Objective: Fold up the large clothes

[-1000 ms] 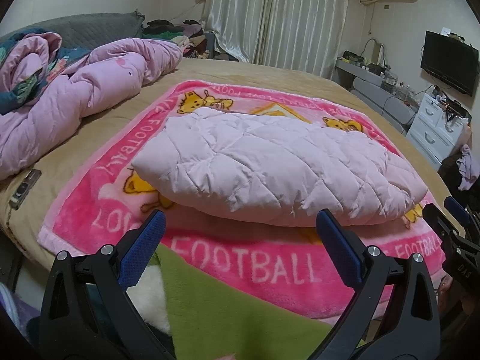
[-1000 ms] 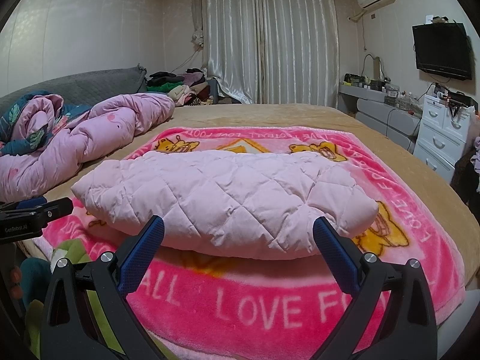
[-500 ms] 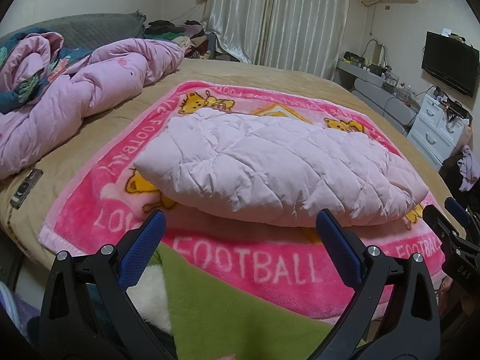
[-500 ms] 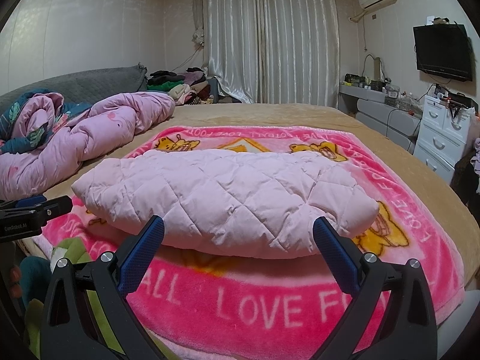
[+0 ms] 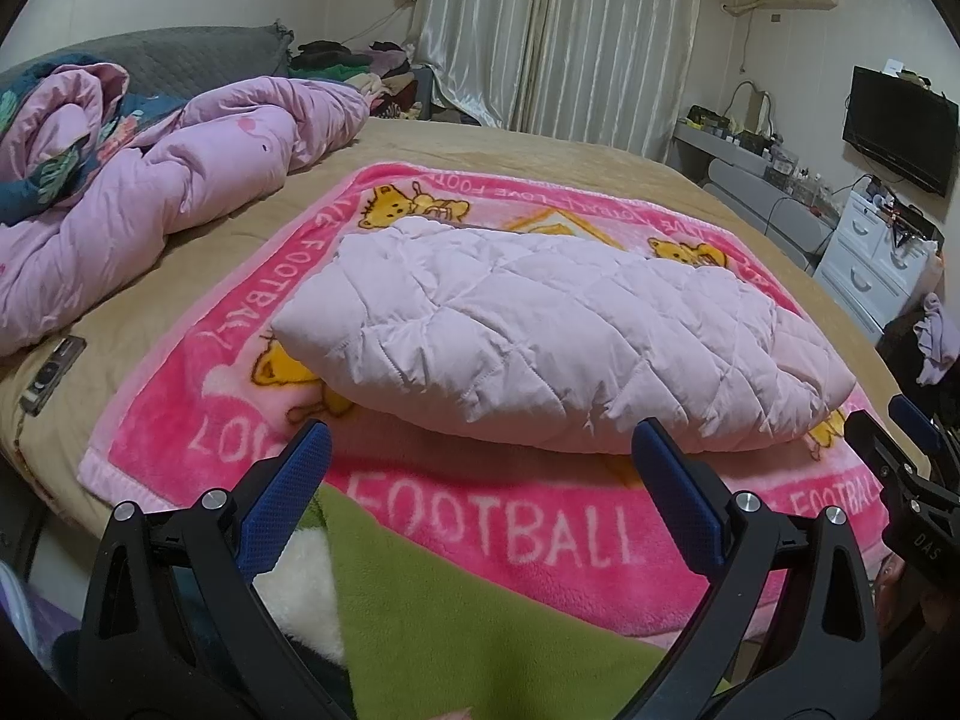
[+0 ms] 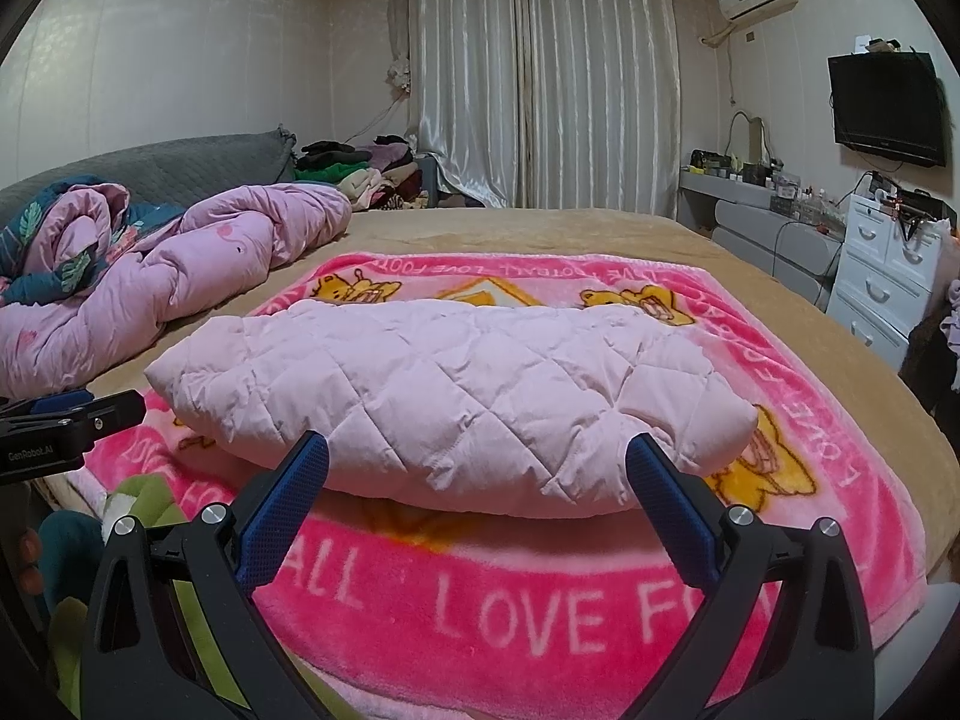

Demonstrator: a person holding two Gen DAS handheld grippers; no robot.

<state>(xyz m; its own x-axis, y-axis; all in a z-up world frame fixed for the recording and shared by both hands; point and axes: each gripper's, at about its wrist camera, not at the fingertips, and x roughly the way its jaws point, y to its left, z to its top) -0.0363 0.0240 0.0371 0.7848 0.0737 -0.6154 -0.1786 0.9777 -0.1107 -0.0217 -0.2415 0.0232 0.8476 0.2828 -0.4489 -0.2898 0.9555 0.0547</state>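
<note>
1. Where the views begin, nearest the cameras, the left gripper (image 5: 480,468) is held level at the near edge of the bed, its black jaws with blue ribbed pads (image 5: 288,498) spread wide and holding nothing.
2. The right gripper (image 6: 477,477) is in the same pose beside it, jaws spread wide and empty, pointing at the garment.
3. A green fleece cloth (image 5: 456,618) lies below the left gripper, overlapping the blanket's near edge.
4. The pink plush blanket with white lettering and yellow bears (image 6: 540,600) lies flat on the tan bed cover (image 6: 528,228).
5. The pale pink quilted padded jacket (image 6: 456,396), folded into a compact bundle, rests on the middle of that blanket, apart from both grippers.
6. A crumpled pink duvet (image 6: 180,276) lies farther left.
7. White curtains (image 6: 540,90) hang at the far wall.
</note>
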